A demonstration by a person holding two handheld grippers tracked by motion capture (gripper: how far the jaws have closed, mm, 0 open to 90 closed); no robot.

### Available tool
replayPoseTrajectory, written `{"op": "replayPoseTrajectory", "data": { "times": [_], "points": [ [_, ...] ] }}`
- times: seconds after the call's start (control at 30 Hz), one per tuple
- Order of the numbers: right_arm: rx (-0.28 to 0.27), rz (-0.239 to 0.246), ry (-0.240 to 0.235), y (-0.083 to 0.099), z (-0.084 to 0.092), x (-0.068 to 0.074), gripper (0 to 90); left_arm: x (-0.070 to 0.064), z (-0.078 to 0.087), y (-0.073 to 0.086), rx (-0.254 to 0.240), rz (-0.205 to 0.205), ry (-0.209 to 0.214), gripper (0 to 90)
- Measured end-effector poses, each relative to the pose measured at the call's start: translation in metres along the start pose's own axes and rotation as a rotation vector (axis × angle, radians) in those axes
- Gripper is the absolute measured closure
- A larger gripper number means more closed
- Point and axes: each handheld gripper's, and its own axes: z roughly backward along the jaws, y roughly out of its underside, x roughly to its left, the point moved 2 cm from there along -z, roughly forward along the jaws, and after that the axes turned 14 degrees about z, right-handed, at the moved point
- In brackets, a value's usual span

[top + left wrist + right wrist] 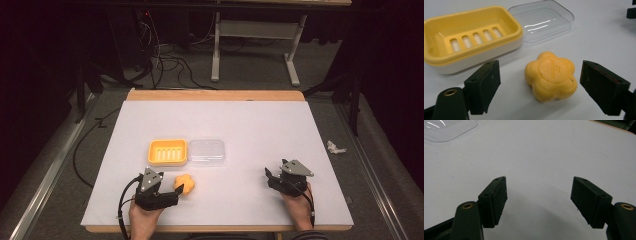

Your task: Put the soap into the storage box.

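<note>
The left gripper (540, 82) sits low over the white table (260, 125) with its 2 jaws spread wide on either side of a flower-shaped orange soap bar (551, 75), neither jaw touching it; the soap lies flat on the table, just in front of the yellow soap dish (471, 37) and near the clear plastic lid (544, 21) lying beside that dish. The right gripper (539, 202) rests well apart at the table's near right, jaws wide open and holding nothing.

black tongs (176, 192), grey three-cornered top plates, brass-ringed screw holes, trailing black cables, striped sleeve
</note>
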Motion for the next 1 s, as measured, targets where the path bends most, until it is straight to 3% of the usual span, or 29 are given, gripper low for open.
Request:
{"op": "replayPoseTrajectory", "data": {
  "times": [0.33,0.63,0.9,1.0],
  "points": [
    [-0.001,0.005,0.002,0.000,0.000,0.000,29.7,-0.006,-0.013,0.017,0.069,-0.047,-0.029,17.0],
    [-0.003,0.012,-0.001,0.000,0.000,0.001,29.7,-0.004,-0.025,0.025,0.102,-0.078,-0.083,17.3],
    [-0.003,0.014,0.000,0.000,0.000,0.001,29.7,-0.004,-0.032,0.032,0.133,-0.099,-0.107,17.6],
    [-0.004,0.014,-0.002,0.000,0.000,0.001,29.6,-0.005,-0.036,0.035,0.140,-0.124,-0.116,17.8]
  ]
}}
